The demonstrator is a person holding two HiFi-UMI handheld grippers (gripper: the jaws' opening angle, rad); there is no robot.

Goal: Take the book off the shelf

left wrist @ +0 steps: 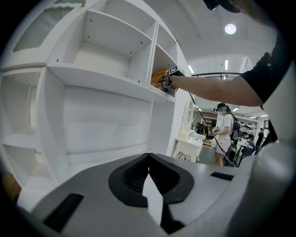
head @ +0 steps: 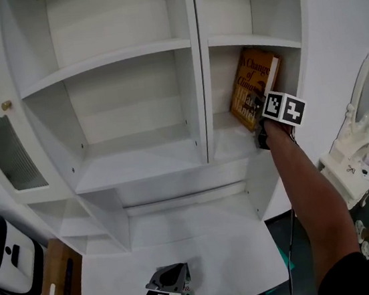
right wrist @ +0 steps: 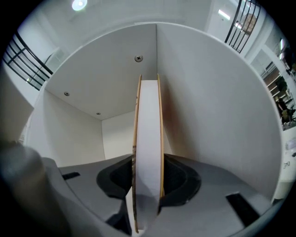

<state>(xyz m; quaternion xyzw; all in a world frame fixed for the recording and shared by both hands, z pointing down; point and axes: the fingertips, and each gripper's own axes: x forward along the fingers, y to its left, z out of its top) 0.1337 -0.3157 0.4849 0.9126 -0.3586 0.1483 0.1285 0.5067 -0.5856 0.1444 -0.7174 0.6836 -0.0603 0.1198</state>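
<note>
White shelf walls (right wrist: 222,115) hem the right tool (right wrist: 147,194), clamped on the book (head: 254,77) by its front edge, so that narrow hold may let it pivot out and fall; left tool (left wrist: 148,172) closed.

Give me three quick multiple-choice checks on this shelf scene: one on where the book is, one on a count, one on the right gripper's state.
1. Where is the book on the shelf?
A. Upper left compartment.
B. Right compartment, standing on edge.
C. Flat on the bottom ledge.

2. How many books are on it?
A. One.
B. Two.
C. Four.

3. The right gripper's jaws are:
A. closed on the book's edge.
B. apart in empty air.
C. round a shelf board.

Answers:
1 B, it stands right of the divider in the head view.
2 A, no other book shows in any view.
3 A, the jaws pinch both covers in the right gripper view.
</note>
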